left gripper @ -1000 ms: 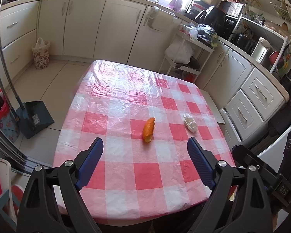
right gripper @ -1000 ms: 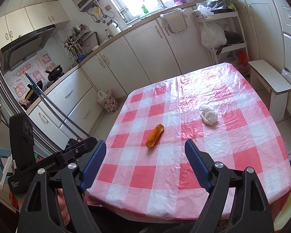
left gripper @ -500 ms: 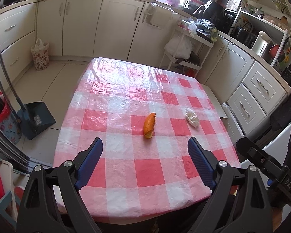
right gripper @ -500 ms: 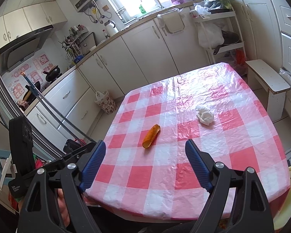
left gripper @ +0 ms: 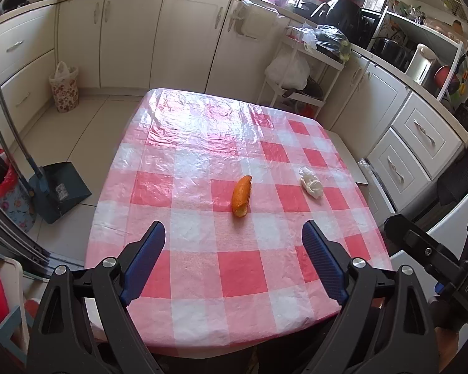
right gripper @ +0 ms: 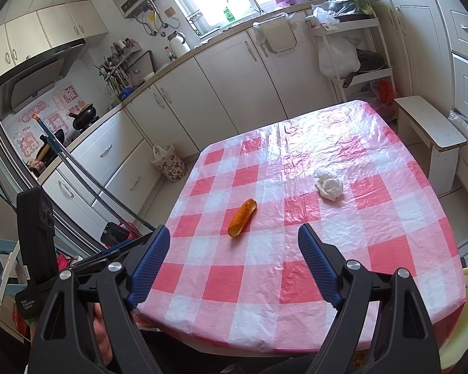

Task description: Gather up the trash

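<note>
Peel point(left gripper: 241, 196) and a white wad point(left gripper: 311, 183) lie apart on the checked counter point(left gripper: 202, 143). Left claw point(left gripper: 233, 241) and right claw point(right gripper: 234, 244) are both wide apart, holding nothing. Writing on the gear is too small to read.

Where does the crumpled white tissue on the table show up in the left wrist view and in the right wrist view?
Left wrist view: the crumpled white tissue lies right of centre on the checked tablecloth, to the right of the orange peel.
Right wrist view: the tissue lies right of centre, up and to the right of the peel.
Shared landmark: the floral waste bin on the floor by the cabinets.
</note>
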Available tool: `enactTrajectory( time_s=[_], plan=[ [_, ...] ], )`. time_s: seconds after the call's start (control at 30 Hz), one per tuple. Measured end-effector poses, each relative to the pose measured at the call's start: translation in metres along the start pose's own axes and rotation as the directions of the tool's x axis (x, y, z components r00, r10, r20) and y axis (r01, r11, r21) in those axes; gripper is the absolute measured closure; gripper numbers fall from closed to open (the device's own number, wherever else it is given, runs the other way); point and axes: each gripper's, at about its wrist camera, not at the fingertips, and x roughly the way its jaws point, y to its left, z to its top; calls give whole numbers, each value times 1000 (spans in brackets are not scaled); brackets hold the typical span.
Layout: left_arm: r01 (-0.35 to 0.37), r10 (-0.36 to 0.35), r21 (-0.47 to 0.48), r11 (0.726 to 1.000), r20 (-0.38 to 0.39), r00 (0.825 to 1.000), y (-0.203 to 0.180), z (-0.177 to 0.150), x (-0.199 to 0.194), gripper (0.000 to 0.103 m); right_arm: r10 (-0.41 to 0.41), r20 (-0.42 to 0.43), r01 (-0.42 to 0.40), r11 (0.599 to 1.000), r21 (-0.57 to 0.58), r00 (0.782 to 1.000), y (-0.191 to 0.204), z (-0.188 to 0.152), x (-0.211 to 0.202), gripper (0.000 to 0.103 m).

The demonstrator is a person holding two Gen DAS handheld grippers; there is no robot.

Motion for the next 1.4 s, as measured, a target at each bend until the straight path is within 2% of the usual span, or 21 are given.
enactTrajectory(
  time_s=[1.4],
  plan=[
    [-9, 9, 3, 1000, -8, 1000, 1, -1, 2, 17, -1, -2, 1, 1000, -1, 1000, 0, 1, -1, 22]
  ],
)
